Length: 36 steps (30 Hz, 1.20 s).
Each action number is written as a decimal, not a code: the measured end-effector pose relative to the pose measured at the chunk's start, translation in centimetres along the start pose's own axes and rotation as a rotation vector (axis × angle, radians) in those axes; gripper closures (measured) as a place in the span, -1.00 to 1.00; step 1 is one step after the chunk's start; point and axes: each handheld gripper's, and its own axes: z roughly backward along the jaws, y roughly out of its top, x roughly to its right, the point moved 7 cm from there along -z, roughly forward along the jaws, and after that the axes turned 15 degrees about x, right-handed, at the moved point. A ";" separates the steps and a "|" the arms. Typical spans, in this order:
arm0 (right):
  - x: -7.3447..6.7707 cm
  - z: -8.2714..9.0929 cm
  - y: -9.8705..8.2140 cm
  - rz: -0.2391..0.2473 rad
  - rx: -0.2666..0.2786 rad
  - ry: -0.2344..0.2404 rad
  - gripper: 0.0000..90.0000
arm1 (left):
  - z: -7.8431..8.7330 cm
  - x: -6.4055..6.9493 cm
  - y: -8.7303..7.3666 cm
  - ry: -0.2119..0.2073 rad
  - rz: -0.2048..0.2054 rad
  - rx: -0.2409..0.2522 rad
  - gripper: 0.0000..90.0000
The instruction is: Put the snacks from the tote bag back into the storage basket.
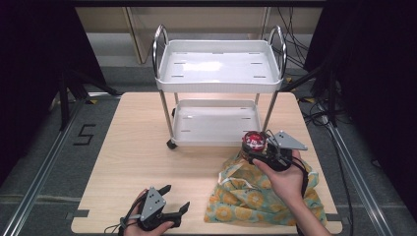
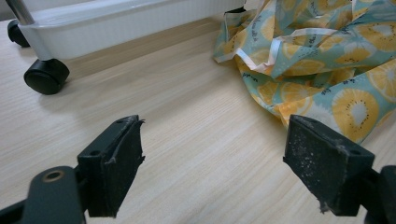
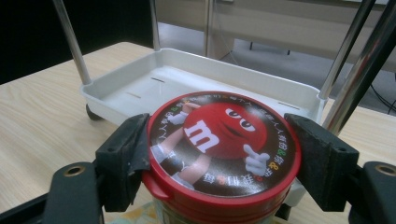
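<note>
A jar with a red M&M's lid (image 3: pixel 223 144) is held upright between both jaws of my right gripper (image 3: pixel 219 163), which is shut on it. In the high view the jar (image 1: pixel 253 141) hangs just above the far edge of a teal cloth bag with yellow fruit print (image 1: pixel 255 194), near the cart's lower tray. My left gripper (image 1: pixel 174 199) rests at the table's front edge, open, with bare wood between its fingers (image 2: pixel 114 165). The bag (image 2: pixel 327 56) lies to the right ahead of the left gripper.
A white two-tier cart (image 1: pixel 219 66) stands at the back of the wooden table (image 1: pixel 133 147), its lower tray (image 1: pixel 216 123) near the jar. One black caster (image 2: pixel 45 76) shows close to the left gripper. Chrome posts (image 3: pixel 348 60) rise beside the jar.
</note>
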 end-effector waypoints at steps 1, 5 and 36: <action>0.0 0.0 0.0 -0.003 -0.002 0.001 -0.40 | 0.0 0.0 0.0 0.000 0.001 0.001 -0.59; -0.1 -0.1 0.0 -0.007 -0.014 0.005 -0.40 | 0.0 0.0 0.0 0.000 0.007 0.007 -0.59; -0.5 -1.2 0.0 -0.022 -0.021 0.019 -0.40 | -0.1 0.0 0.1 -0.004 -0.014 0.007 -0.59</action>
